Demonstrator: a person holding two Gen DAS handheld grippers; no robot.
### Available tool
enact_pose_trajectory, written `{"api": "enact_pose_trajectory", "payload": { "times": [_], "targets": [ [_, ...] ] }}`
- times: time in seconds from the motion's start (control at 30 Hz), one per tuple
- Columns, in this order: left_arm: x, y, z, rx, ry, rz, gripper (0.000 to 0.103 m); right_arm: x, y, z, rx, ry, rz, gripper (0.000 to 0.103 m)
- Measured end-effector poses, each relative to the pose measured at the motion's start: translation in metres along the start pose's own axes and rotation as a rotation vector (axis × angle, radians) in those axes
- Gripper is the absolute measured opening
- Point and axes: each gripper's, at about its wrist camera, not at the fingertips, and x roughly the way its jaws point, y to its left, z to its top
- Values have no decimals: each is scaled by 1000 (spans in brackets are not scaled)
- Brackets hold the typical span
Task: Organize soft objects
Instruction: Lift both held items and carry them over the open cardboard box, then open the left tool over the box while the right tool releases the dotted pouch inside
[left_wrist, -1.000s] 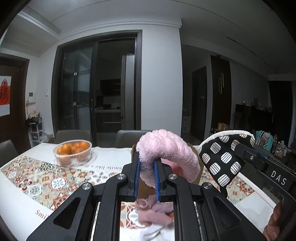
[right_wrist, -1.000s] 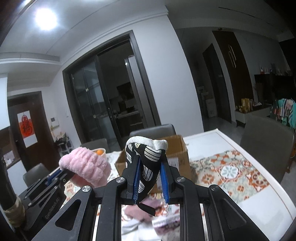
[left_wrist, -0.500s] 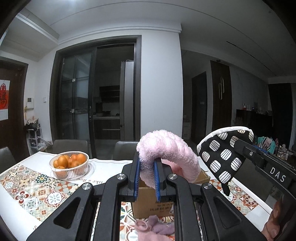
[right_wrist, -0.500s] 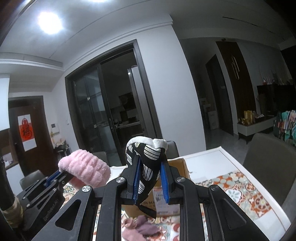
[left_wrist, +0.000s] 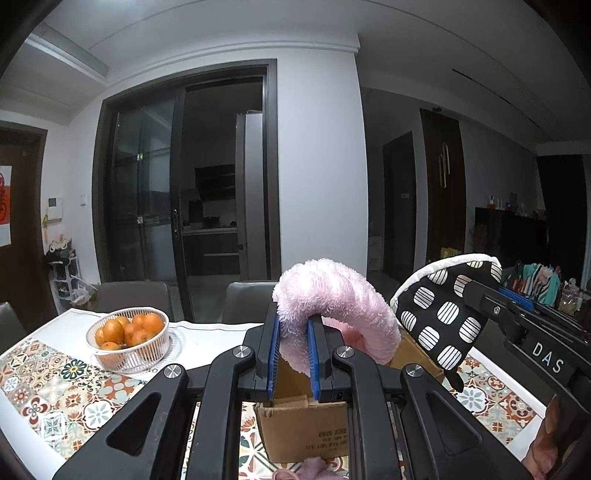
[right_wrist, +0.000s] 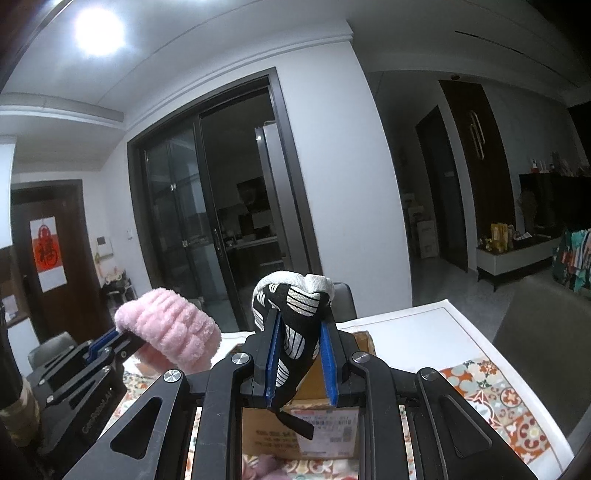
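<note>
My left gripper (left_wrist: 292, 332) is shut on a fluffy pink headband (left_wrist: 340, 295) and holds it up above a brown cardboard box (left_wrist: 306, 424). My right gripper (right_wrist: 299, 332) is shut on a black oven mitt with white striped dots (right_wrist: 295, 314), also held over the box (right_wrist: 306, 424). Each gripper shows in the other's view: the mitt (left_wrist: 439, 314) at the right of the left wrist view, the headband (right_wrist: 170, 328) at the left of the right wrist view. More pink cloth (left_wrist: 306, 470) lies on the table before the box.
A white basket of oranges (left_wrist: 129, 339) stands at the table's far left. The table (left_wrist: 55, 391) has a patterned tile runner. Grey chairs (left_wrist: 247, 299) stand behind it, one (right_wrist: 535, 332) at the right. Dark glass doors lie beyond.
Both grippers have risen with their loads and tilted up. The box and the pink cloth have dropped lower in both views.
</note>
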Motion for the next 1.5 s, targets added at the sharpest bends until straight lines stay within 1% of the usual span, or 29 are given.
{"api": "enact_pose_trajectory", "payload": {
  "times": [0.2, 0.43, 0.63, 0.8, 0.87, 0.93, 1.0, 1.03, 1.07, 1.13, 1.17, 1.2, 1.23, 1.3, 1.4, 1.43, 1.5],
  "targets": [
    [30, -4, -7, 17, 42, 4, 15, 26, -9, -3, 2, 42, -8, 22],
    [70, -10, -18, 27, 129, 3, 15, 53, -17, -11, 3, 94, -19, 22],
    [94, -15, -32, 39, 191, 17, 15, 74, -23, -17, -2, 140, -23, 22],
    [107, -16, -40, 41, 231, 21, 15, 94, -24, -21, -6, 182, -19, 22],
    [110, -17, -43, 41, 244, 18, 21, 102, -25, -22, -10, 210, -13, 22],
    [111, -16, -44, 40, 254, 10, 38, 107, -28, -25, 2, 224, -8, 24],
    [111, -17, -45, 42, 252, 11, 44, 111, -31, -26, 8, 234, -14, 30],
    [111, -16, -44, 46, 252, 11, 46, 111, -31, -25, 10, 233, -18, 35],
    [111, -16, -44, 50, 250, 15, 50, 111, -33, -25, 15, 230, -23, 43],
    [108, -17, -43, 53, 240, 21, 52, 110, -36, -24, 23, 220, -34, 50],
    [108, -16, -43, 53, 235, 22, 52, 108, -36, -24, 21, 217, -40, 50],
    [106, -16, -42, 53, 231, 21, 58, 107, -36, -23, 14, 216, -40, 50],
    [106, -15, -42, 53, 231, 21, 68, 105, -35, -23, 7, 214, -44, 50],
    [107, -15, -41, 52, 240, 20, 81, 102, -33, -22, -2, 209, -49, 50],
    [112, -18, -39, 74, 254, 51, 86, 99, -30, -20, -4, 208, -50, 50],
    [114, -17, -39, 79, 262, 57, 86, 99, -29, -20, -4, 208, -52, 50],
    [119, -17, -37, 84, 290, 51, 88, 99, -29, -18, -1, 212, -52, 50]
  ]
}}
